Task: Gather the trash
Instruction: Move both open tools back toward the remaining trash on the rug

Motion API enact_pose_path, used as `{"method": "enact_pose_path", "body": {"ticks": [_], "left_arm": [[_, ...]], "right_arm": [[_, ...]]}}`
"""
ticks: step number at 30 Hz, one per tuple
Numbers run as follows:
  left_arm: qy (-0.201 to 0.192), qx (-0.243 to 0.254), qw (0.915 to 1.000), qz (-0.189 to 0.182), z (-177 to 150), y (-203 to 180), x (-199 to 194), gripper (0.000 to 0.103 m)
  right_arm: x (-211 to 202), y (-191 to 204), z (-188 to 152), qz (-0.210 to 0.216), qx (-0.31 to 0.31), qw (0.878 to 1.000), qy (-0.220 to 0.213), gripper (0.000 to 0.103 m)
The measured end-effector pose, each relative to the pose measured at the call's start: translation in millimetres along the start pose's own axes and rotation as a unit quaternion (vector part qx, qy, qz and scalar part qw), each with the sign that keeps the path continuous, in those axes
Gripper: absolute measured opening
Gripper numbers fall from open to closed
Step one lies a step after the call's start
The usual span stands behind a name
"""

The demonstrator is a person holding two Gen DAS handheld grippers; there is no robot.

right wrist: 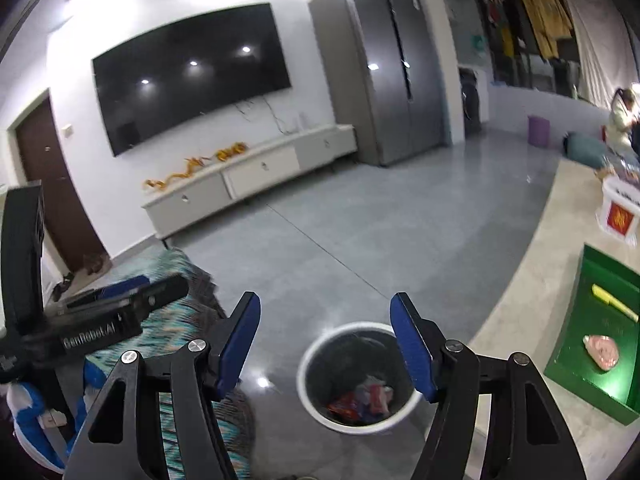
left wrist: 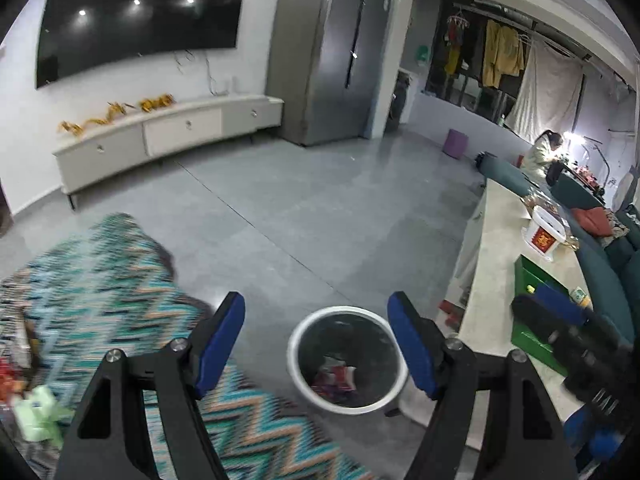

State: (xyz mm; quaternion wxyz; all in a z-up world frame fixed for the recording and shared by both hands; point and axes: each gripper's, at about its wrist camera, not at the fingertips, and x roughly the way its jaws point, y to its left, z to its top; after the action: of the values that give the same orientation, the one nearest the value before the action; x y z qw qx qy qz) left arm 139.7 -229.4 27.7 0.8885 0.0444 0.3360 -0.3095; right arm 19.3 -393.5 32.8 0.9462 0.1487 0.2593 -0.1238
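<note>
A round bin with a white rim (left wrist: 298, 340) stands on the grey floor, lined dark, with red and white wrappers (left wrist: 336, 378) in it. It also shows in the right wrist view (right wrist: 310, 354) with wrappers (right wrist: 362, 398) inside. My left gripper (left wrist: 318, 344) is open and empty, above and just left of the bin. My right gripper (right wrist: 324, 342) is open and empty above the bin. A crumpled green scrap (left wrist: 38, 416) lies at the left on the zigzag cloth (left wrist: 108, 276). A pink wrapper (right wrist: 602, 352) and a yellow marker (right wrist: 614, 306) lie in a green tray (right wrist: 592, 280).
A pale counter (left wrist: 500, 240) runs along the right with a white box with a red label (left wrist: 544, 238) and the green tray (left wrist: 524, 270). The right gripper's body (left wrist: 576, 332) is over that counter. A TV cabinet (right wrist: 256, 172), a fridge (right wrist: 384, 72) and a seated person (left wrist: 542, 150) are farther off.
</note>
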Motion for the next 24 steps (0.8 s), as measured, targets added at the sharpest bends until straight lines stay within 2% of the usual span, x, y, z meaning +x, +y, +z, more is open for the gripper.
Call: {"method": "enact_pose_path", "body": {"ticks": [5,11,15,19,24], "left_arm": [[-0.029,-0.004,0.9988,0.039,-9,44,-52,0.073],[-0.045,-0.03,0.9938,0.097,-35,120,-98,0.073],[-0.037,-0.061,0.9884,0.134,-61,181,-117,0.072],[-0.024,-0.088,0.9813,0.169,-84,235,-128,0.072],[0.006,-0.122,0.9739,0.191,-108,286,-123,0.065]], "right_arm": [[-25,39,13,0.031,-0.025,0.999,-0.024,0.066],[-36,97,18,0.082,-0.075,0.993,-0.029,0.066],[-23,132,11,0.127,-0.094,0.987,-0.01,0.066],[1,162,0,0.152,-0.105,0.982,0.021,0.066],[37,202,-20,0.191,-0.119,0.972,0.066,0.066]]}}
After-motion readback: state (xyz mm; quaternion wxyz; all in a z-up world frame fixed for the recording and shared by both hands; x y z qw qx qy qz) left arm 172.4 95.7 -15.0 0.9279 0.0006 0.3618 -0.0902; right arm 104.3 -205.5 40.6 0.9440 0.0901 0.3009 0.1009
